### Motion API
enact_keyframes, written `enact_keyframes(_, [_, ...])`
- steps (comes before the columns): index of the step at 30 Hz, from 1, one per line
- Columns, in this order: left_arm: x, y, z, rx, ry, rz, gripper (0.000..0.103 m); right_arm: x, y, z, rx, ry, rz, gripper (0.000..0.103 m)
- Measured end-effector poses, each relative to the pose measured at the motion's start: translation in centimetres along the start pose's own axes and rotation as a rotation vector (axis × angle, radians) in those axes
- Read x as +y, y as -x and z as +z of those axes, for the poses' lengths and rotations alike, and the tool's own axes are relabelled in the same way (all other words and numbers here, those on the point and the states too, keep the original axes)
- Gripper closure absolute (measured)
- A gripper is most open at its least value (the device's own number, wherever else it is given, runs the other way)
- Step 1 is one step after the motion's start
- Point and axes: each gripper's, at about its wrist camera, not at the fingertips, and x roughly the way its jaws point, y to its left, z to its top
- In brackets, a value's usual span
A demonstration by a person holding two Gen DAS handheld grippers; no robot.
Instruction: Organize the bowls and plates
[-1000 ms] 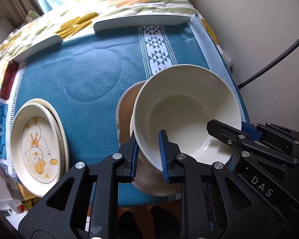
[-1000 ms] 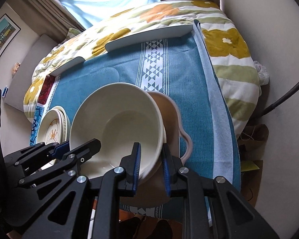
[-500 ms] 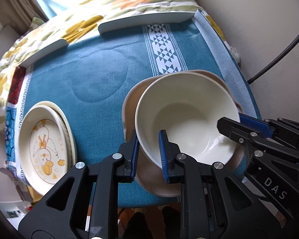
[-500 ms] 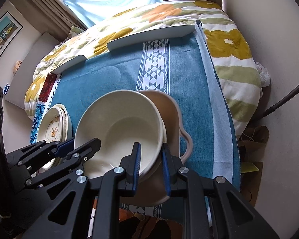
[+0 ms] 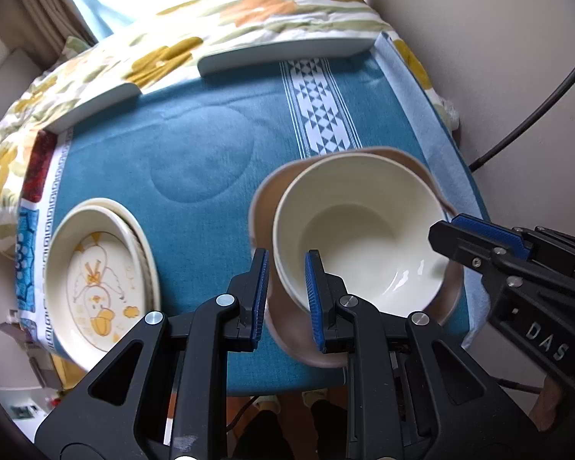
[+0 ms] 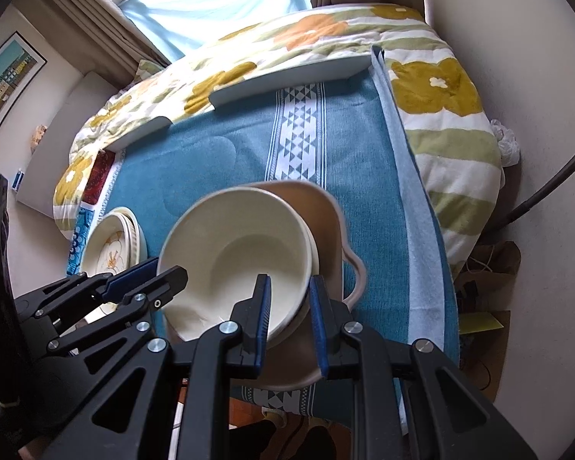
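Note:
A cream bowl [image 5: 358,230] sits inside a wider tan bowl with a handle [image 5: 262,211] at the table's near right. My left gripper [image 5: 285,287] straddles the cream bowl's near rim with a small gap on each side. My right gripper [image 6: 289,306] straddles the opposite rim of the cream bowl [image 6: 241,257], above the tan bowl [image 6: 326,222], also slightly parted. The right gripper also shows in the left wrist view [image 5: 479,237]. A stack of cream plates with a duck drawing [image 5: 96,280] lies at the near left.
A blue patterned cloth [image 5: 195,161] covers the table. Two long white dishes [image 5: 287,51] lie along the far edge, with a flowered quilt [image 6: 441,88] beyond. A wall and a black cable [image 5: 533,111] are on the right.
The cream bowl has come down into the tan bowl. Both grippers' fingers have parted a little from its rim.

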Motion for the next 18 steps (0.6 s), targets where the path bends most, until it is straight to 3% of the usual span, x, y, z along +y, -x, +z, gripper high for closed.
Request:
enact_keyframes(3, [0.7,2.3,0.3,-0.055,0.002,-0.011,0.086,0.3,1.8,0.3,-0.038,0.017,0.0,0.084])
enact_keyframes(4, [0.9,3.0,0.4,-0.072,0.0,-0.008,0.081,0.5,2.3,0.4,-0.049,0.025,0.0,0.084])
enact_keyframes(6, [1.3,4.5,0.6,-0.106,-0.011,0.023,0.052,0.8,3.6,0.6,-0.071,0.044,0.003,0.084])
enact_keyframes(7, [1.5,5.2,0.7,-0.13,-0.017,0.041,0.022,0.9,4.2,0.7,-0.086,0.053,0.0,0.084])
enact_keyframes(8, [1.6,5.9,0.7,-0.157,-0.021,0.053,0.006,1.1,4.9,0.7,-0.1,0.064,-0.01,0.084])
enact_keyframes(9, [1.9,6.7,0.5,-0.191,-0.03,0.06,0.004,1.2,5.4,0.7,-0.11,0.079,-0.025,0.083])
enact_keyframes(10, [2.1,7.4,0.3,-0.214,-0.042,0.055,0.004,1.2,5.9,0.8,-0.117,0.091,-0.039,0.07])
enact_keyframes(11, [2.5,7.8,0.2,-0.218,-0.052,0.049,0.004,1.2,6.4,0.8,-0.132,0.103,-0.054,0.038])
enact_keyframes(13, [3.2,8.2,0.0,-0.208,-0.068,0.038,0.004,1.0,7.3,0.6,-0.168,0.122,-0.064,0.0])
enact_keyframes(16, [4.3,7.9,-0.5,-0.155,-0.092,-0.011,0.004,0.5,8.1,0.3,-0.174,0.152,-0.073,0.0])
enact_keyframes(18, [4.9,6.9,-0.8,-0.097,-0.085,-0.044,0.004,0.3,7.8,0.1,-0.111,0.173,-0.108,0.0])
